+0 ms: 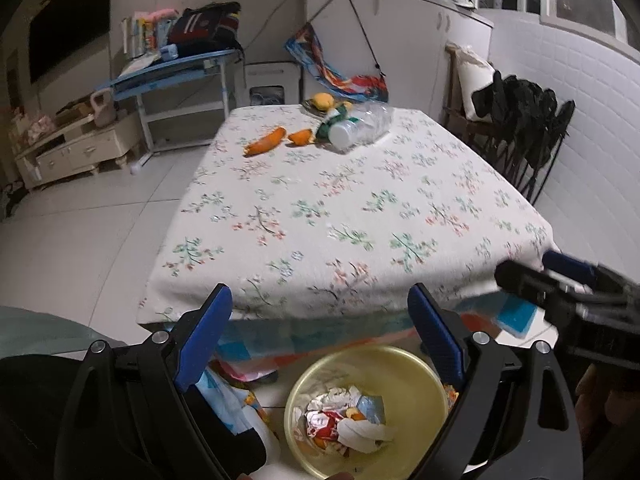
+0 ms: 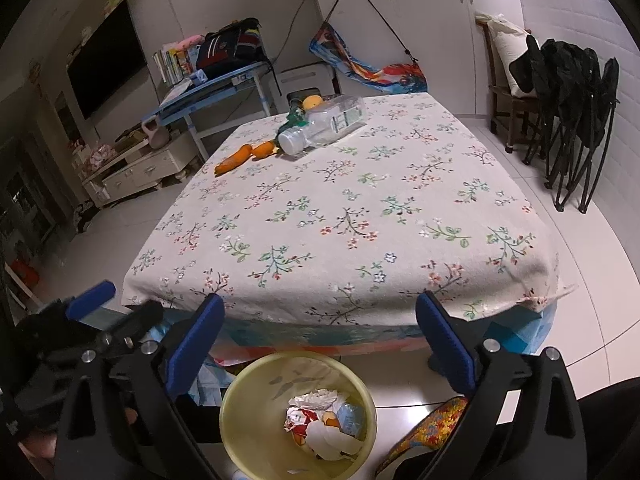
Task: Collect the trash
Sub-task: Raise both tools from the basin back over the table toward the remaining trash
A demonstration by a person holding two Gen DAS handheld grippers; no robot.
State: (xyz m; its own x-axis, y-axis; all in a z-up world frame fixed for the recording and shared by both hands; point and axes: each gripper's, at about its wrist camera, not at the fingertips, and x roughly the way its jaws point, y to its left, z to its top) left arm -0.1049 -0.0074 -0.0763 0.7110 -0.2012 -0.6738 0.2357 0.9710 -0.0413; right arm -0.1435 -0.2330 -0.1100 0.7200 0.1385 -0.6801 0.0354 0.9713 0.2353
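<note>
A yellow trash bin [image 1: 416, 364] [image 2: 264, 376] stands on the floor before the table, holding crumpled wrappers and paper [image 1: 344, 420] [image 2: 324, 424]. My left gripper [image 1: 320, 312] is open and empty above the bin. My right gripper [image 2: 320, 320] is open and empty above the bin too; it also shows at the right of the left wrist view [image 1: 560, 280]. At the table's far end lie a clear plastic bottle [image 1: 360, 126] [image 2: 324, 124], a carrot [image 1: 266, 142] [image 2: 234, 158], a carrot piece [image 1: 300, 137] [image 2: 262, 150] and a yellow fruit [image 1: 323, 100] [image 2: 312, 102].
The table [image 1: 360, 216] [image 2: 360, 216] has a floral cloth. Folded black chairs [image 2: 576, 92] and a wooden chair stand on the right. A blue desk [image 2: 212, 92] with a bag and a low white cabinet [image 1: 76, 148] stand on the left. White cupboards line the back wall.
</note>
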